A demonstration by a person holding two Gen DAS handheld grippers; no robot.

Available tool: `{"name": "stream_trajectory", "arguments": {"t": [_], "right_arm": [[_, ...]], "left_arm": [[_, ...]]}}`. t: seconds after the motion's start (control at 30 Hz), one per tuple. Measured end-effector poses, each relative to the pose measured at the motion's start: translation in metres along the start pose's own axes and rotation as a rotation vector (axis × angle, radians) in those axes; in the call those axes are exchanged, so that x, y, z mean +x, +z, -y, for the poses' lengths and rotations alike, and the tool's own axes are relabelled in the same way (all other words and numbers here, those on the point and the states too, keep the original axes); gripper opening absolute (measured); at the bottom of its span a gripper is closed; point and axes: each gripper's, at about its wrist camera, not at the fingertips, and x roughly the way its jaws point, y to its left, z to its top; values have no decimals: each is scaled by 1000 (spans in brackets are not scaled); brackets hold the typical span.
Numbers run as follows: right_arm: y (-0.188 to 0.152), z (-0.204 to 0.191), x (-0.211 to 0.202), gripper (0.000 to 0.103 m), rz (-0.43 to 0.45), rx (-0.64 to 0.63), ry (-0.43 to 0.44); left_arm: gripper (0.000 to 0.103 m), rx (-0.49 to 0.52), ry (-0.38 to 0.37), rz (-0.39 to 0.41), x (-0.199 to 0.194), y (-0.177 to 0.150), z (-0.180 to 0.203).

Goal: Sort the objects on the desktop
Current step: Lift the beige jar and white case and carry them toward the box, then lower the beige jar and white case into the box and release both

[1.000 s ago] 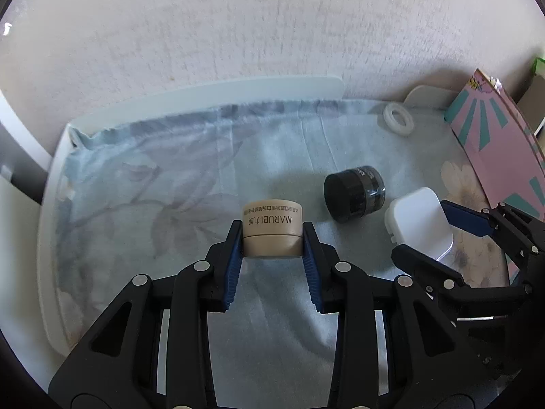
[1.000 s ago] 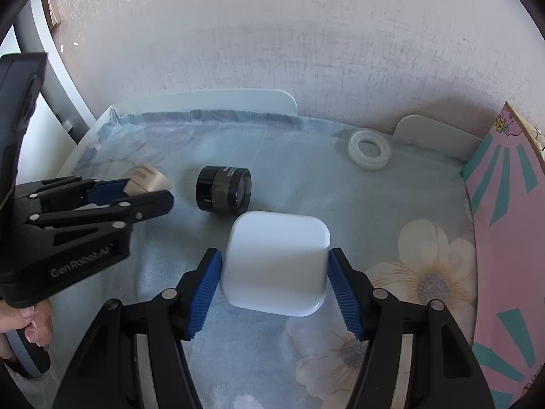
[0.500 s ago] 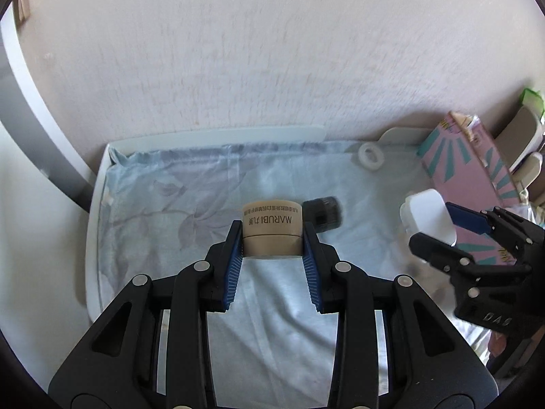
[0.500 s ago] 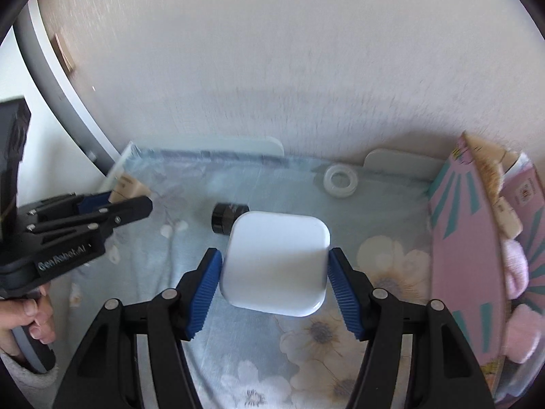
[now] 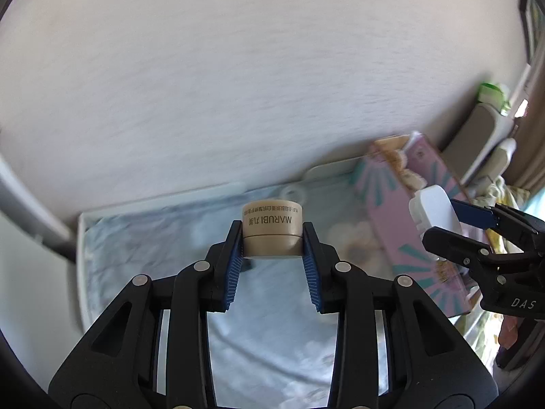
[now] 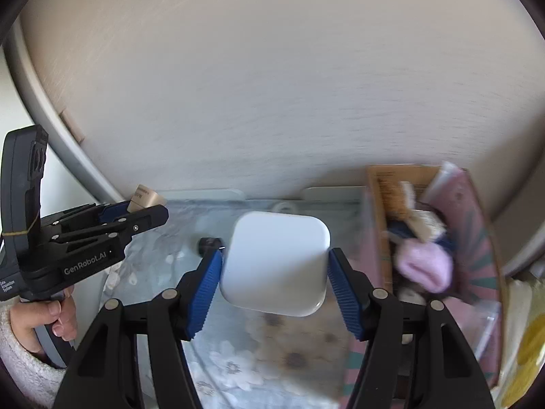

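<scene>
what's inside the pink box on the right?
Right wrist view: pink box holds a pink sock-like bundle, dark blue fabric and beige pieces. Blurred; anything beneath them is covered.

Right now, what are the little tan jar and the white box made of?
The tan jar looks like matte plastic: an even, dull surface with printed letters and a seam where the lid meets the base. The white box looks like smooth, slightly glossy plastic, with rounded corners and a soft shine along its lower edge. Neither can be told for sure by looks alone.
</scene>
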Motion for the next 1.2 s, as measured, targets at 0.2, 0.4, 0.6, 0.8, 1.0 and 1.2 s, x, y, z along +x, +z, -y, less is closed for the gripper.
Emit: {"name": "stream_trajectory", "arguments": {"t": [0.2,0.4,0.6,0.8,1.0,1.2], "right_arm": [[-2,52,-32,59,40,77,-74],[-9,100,-52,59,58,160,-128],[-18,127,-56,59,50,198,-146],[-27,145,-58,60,44,216,-156],[-32,160,-41,60,14,227,-138],[-31,160,-27,60,-6,204,-123]], "left_arm": [[30,83,-93,7,14,27,61],[30,158,-168,-2,28,45,114],[30,240,-213,-16,45,56,165],[30,300,-227,-42,69,68,197],[30,349,-227,-79,99,74,220],[30,379,-232,-117,125,78,238]]}}
